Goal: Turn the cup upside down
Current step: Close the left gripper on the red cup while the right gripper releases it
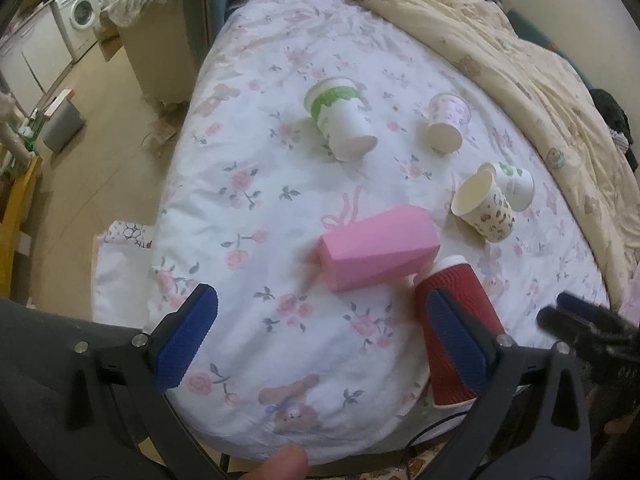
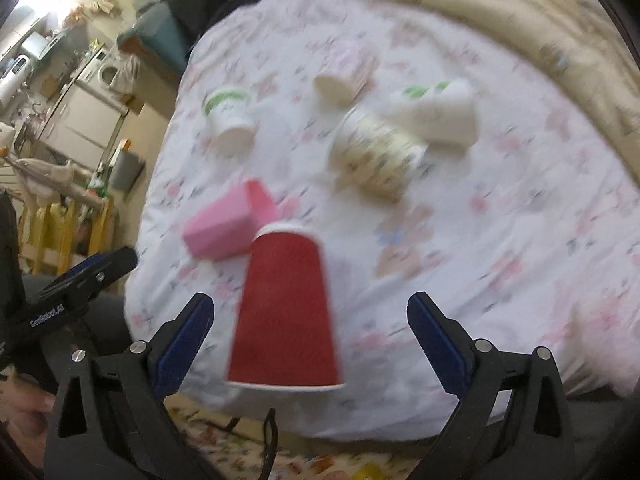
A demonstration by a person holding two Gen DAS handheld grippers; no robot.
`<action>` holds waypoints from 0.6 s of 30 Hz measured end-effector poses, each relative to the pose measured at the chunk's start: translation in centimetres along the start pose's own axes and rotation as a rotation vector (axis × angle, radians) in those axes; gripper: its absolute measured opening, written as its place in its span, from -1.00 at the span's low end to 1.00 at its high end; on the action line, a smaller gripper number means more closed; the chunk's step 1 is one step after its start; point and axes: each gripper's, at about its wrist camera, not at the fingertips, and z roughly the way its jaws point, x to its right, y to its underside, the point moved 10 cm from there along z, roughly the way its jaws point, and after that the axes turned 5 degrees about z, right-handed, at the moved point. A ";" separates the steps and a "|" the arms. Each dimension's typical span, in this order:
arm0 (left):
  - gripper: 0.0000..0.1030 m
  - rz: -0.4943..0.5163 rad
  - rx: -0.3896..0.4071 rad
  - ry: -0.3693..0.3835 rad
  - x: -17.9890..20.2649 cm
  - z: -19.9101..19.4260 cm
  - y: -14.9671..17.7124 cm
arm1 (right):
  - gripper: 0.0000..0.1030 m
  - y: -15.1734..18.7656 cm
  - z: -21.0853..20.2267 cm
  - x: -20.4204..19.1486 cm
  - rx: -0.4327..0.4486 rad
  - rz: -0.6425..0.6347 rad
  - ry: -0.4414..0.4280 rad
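A red ribbed paper cup (image 2: 284, 312) stands upside down on the floral bedsheet (image 2: 500, 240), wide mouth down near the bed's front edge. My right gripper (image 2: 310, 340) is open, its blue pads on either side of the cup without touching it. In the left wrist view the red cup (image 1: 452, 304) sits behind my right-hand blue pad (image 1: 456, 344). My left gripper (image 1: 320, 340) is open and empty over the sheet. The right gripper's tip (image 1: 580, 316) shows at the right.
A pink box (image 1: 378, 252) lies just beyond the red cup. Several paper cups lie on their sides farther back: a green-banded one (image 1: 342, 120), a pink patterned one (image 1: 448, 122), a spotted one (image 1: 482, 206). A beige quilt (image 1: 520, 60) is bunched at the right. The floor drops off left.
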 end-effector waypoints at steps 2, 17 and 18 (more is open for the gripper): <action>1.00 0.018 -0.018 0.008 0.6 0.3 0.2 | 0.94 -0.2 -0.2 1.2 0.027 0.015 0.011; 0.73 0.048 -0.204 0.131 7.9 3.7 1.9 | 0.94 -1.1 -2.8 3.4 0.150 0.077 0.002; 0.73 0.047 -0.219 0.142 8.4 4.0 1.9 | 0.94 -1.1 -2.9 3.6 0.151 0.087 -0.004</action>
